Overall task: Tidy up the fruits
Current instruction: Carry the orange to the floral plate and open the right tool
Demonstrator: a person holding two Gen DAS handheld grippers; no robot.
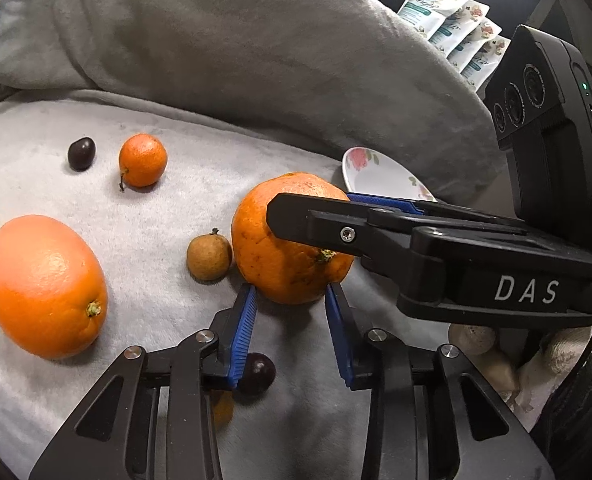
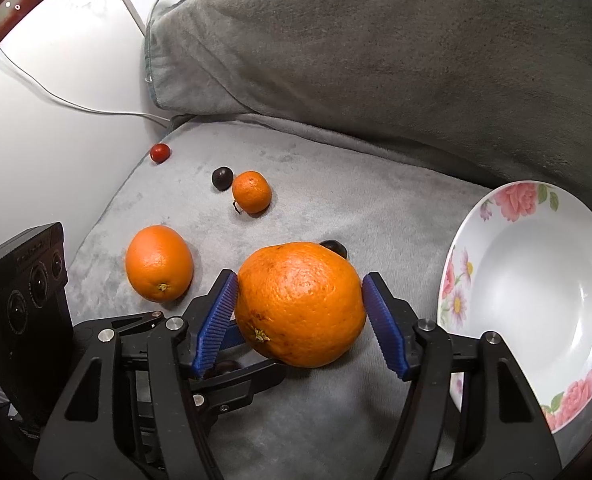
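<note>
Right jaws: pressed around big orange (image 2: 300, 304) | left jaws: open, orange just ahead

Blanket (image 2: 336, 216): grey plush cloth, matt, short soft nap; pillow (image 2: 376, 48) in like fleece, darker grey. Big orange (image 2: 300, 304): dimpled, rough peel with brown scuffs and a dull sheen; second orange (image 2: 159, 263) finer-pored and glossier; mandarin (image 2: 251, 192) lightly pebbled; dark fruit (image 2: 221, 178) smooth and shiny. Plate (image 2: 536, 300): glazed white ceramic, glossy, printed flowers; gripper pads (image 2: 216, 316): ribbed blue rubbery plastic on matt black plastic arms with bright metal pins.
</note>
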